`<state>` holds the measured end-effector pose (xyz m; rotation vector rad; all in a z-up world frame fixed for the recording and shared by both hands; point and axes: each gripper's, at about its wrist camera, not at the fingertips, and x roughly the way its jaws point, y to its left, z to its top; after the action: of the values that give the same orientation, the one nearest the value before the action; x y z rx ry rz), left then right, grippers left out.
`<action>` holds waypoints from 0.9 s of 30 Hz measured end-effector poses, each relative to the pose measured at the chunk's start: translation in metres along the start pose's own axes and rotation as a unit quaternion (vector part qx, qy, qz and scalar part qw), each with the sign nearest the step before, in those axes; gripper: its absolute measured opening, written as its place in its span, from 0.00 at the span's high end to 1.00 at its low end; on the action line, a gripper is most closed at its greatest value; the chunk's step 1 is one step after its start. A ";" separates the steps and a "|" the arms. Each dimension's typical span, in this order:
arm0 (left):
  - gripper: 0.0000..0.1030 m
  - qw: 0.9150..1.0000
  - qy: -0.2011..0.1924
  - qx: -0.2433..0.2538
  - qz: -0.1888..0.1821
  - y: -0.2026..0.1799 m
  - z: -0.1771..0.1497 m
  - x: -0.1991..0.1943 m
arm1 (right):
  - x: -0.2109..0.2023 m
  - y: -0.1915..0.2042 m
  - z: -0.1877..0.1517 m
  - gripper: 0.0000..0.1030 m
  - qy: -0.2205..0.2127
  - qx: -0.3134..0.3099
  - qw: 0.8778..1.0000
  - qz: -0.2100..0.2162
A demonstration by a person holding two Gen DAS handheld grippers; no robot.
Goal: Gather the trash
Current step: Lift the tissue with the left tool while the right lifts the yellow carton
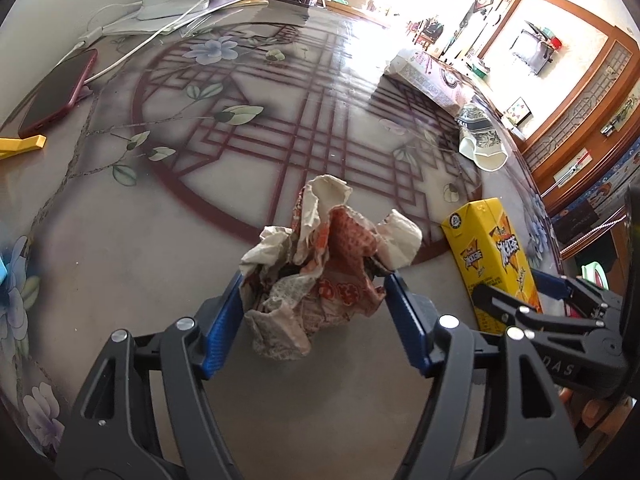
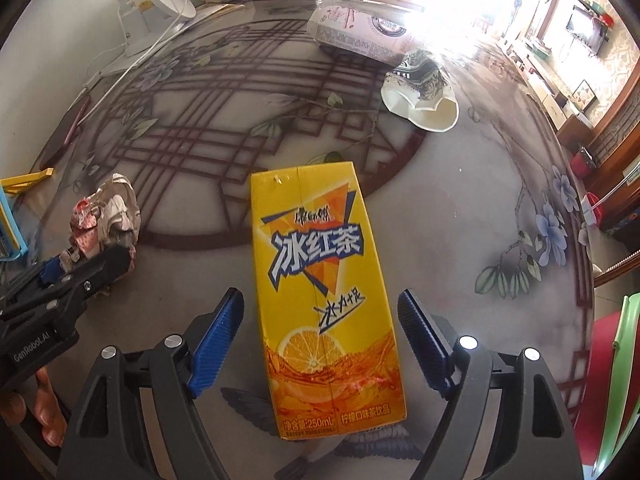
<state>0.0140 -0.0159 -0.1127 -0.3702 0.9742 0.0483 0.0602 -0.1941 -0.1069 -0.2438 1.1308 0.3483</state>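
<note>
Left wrist view puts the crumpled paper wrapper (image 1: pixel 320 268) on the near part of the glass-topped table (image 1: pixel 120 272), between the blue pads of the left gripper (image 1: pixel 314 292). The left pad touches the paper's edge and the right pad sits at its fringe, yet the ball looks unsqueezed, so I judge the jaws released around it, not clamped. Just to its right stands the yellow iced-tea carton (image 1: pixel 494 256). In the right wrist view that carton (image 2: pixel 324 300) rises between the spread pads of the right gripper (image 2: pixel 320 328), with clear gaps on both sides: released as well, nothing held.

Farther off on the right lie a crushed paper cup (image 2: pixel 420 92) and, beyond it, a printed box (image 2: pixel 356 36). At far left are a red phone (image 1: pixel 60 92) with its white cable (image 1: pixel 168 24), and a yellow strip (image 1: pixel 22 145) near the edge.

The step in hand looks like the grasp of two pieces at once, both bracketed but neither secured. Next, each pair of jaws needs to close: gently on the springy paper, squarely across the carton's flat sides so it does not tip or twist.
</note>
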 end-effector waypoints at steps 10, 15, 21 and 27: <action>0.51 1.000 -0.015 0.017 -0.009 -0.007 0.001 -0.008 | -0.011 0.002 -0.005 0.43 -0.025 -0.001 1.000 -0.010; 0.51 0.999 -0.030 0.015 -0.007 -0.007 0.002 -0.014 | -0.042 -0.003 -0.019 0.43 -0.058 0.026 0.998 0.011; 0.51 0.999 -0.039 0.028 0.006 -0.011 0.000 -0.017 | -0.074 0.002 -0.045 0.42 -0.087 0.038 0.995 0.023; 0.51 0.997 -0.042 0.051 0.039 -0.015 -0.008 -0.014 | -0.094 0.001 -0.070 0.42 -0.099 0.057 0.993 0.031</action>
<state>0.0028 -0.0308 -0.1005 -0.2339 0.9041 0.0839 -0.0347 -0.2328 -0.0496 -0.0708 0.9595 0.3529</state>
